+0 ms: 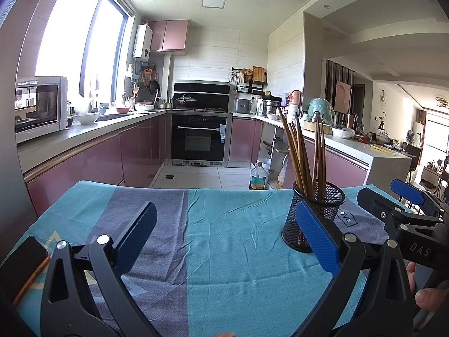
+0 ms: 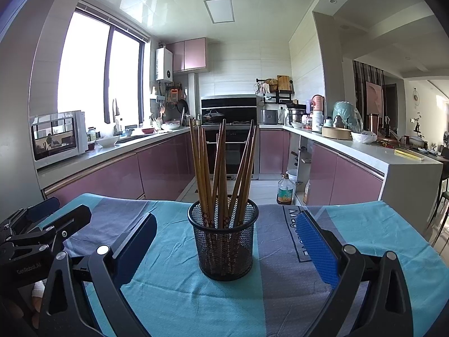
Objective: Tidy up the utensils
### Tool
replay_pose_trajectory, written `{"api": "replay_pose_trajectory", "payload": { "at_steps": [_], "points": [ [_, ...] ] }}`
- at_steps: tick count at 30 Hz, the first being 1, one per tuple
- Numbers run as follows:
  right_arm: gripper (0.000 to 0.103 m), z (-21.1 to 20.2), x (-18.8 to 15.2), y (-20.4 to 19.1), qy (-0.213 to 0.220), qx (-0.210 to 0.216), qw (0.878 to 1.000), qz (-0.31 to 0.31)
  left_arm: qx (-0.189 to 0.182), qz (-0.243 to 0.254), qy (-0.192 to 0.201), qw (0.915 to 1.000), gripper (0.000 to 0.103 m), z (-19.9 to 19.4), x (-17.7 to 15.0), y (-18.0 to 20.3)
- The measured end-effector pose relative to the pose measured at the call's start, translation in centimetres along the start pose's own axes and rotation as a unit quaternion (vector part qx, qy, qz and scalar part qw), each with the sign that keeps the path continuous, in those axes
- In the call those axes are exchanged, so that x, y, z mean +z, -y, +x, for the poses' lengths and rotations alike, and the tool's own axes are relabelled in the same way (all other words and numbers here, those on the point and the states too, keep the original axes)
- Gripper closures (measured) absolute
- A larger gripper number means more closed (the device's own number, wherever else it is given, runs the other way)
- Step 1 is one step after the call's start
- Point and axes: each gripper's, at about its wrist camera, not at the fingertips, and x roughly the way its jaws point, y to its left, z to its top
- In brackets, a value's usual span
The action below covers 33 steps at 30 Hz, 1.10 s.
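A black mesh cup (image 2: 223,238) stands upright on the blue cloth-covered table (image 2: 174,295), holding several brown chopsticks (image 2: 221,168). My right gripper (image 2: 226,238) is open and empty, its fingers wide on either side of the cup without touching it. My left gripper (image 1: 227,238) is open and empty over bare cloth, left of the cup (image 1: 314,213) with its chopsticks (image 1: 303,151). The right gripper's body shows at the right edge of the left wrist view (image 1: 398,205).
A phone (image 1: 22,266) lies on the cloth near the table's left edge. Beyond the table's far edge is the kitchen floor with an oil bottle (image 2: 284,191). Pink cabinets and counters line both sides.
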Motion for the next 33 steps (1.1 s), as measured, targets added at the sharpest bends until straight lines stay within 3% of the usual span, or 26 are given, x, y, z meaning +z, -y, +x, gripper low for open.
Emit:
{"api": "replay_pose_trajectory", "payload": {
  "at_steps": [33],
  "points": [
    [0.007,0.17,-0.06,-0.1,-0.002,-0.002,1.0,0.003,-0.001,0.0,-0.002,1.0,0.005,0.03,-0.02,0.03]
  ]
}}
